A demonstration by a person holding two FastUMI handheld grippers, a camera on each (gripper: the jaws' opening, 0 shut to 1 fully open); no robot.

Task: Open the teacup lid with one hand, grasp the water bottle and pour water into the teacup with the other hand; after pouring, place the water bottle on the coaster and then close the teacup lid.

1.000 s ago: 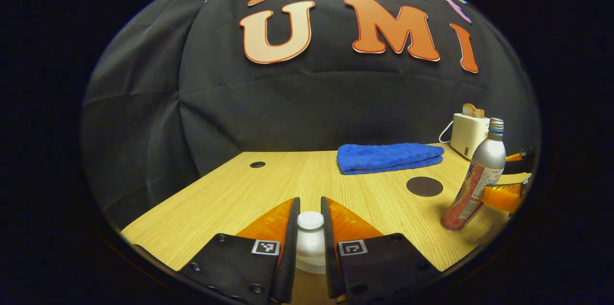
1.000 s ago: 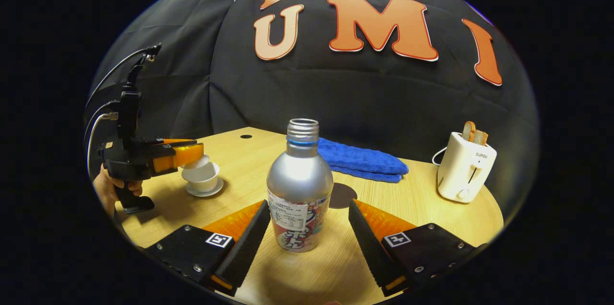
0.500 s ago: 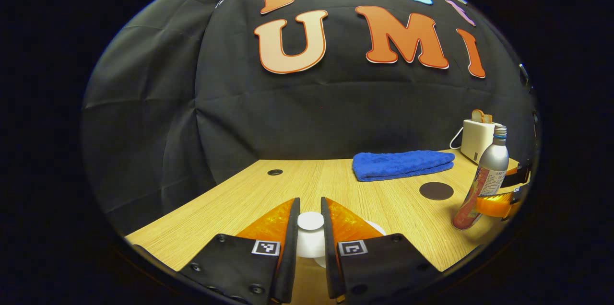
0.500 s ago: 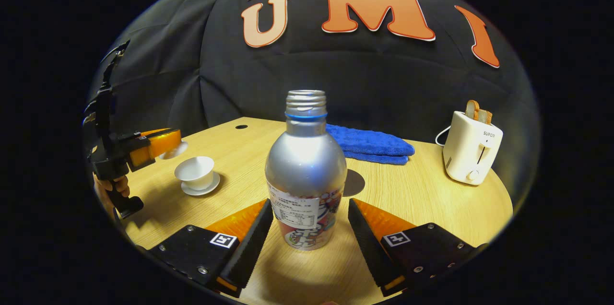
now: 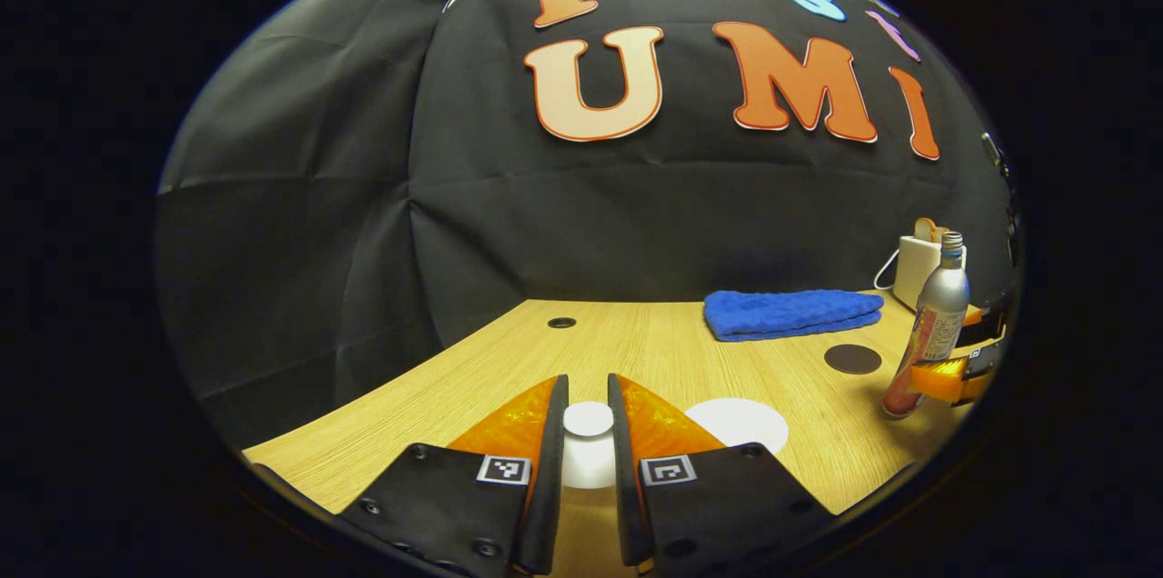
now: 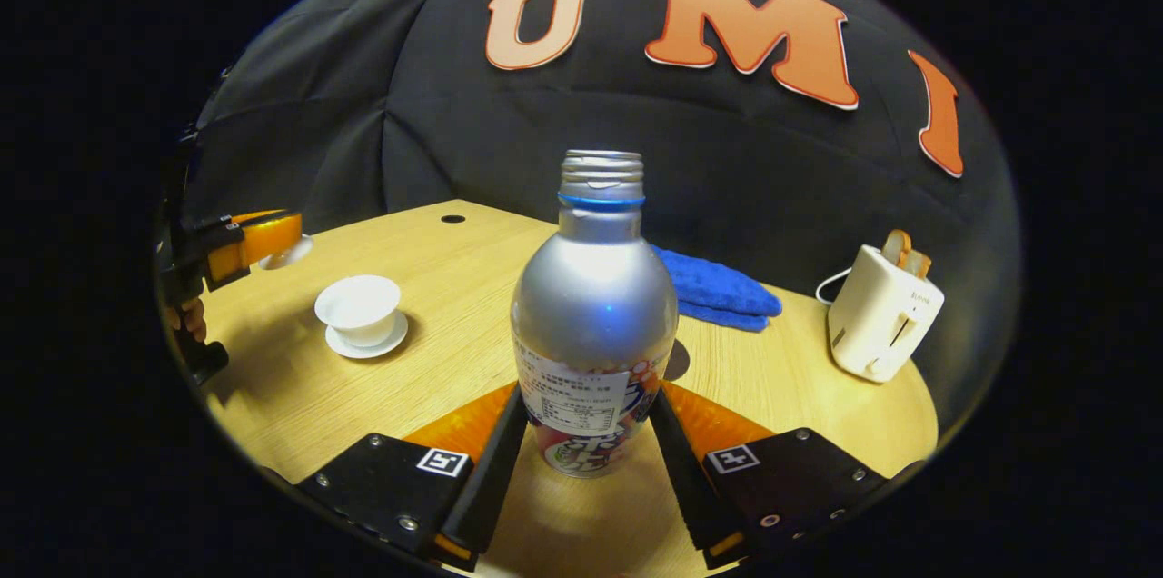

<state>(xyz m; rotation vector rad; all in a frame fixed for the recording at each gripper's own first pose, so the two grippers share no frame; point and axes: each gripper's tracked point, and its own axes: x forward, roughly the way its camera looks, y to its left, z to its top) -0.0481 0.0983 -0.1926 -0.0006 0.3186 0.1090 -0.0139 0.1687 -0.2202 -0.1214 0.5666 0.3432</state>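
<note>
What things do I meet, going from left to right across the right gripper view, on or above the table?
Left gripper holding the lid → teacup → bottle → blue towel → toaster.

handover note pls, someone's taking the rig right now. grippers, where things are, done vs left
Left gripper: shut on the teacup lid, held up beside the teacup.
Right gripper: shut on the water bottle, upright, uncapped.
Teacup is open on its saucer; coaster is bare, near the blue towel.
Done: lid off, bottle grasped.
Left: pour into teacup, set bottle on coaster, close lid.
</note>
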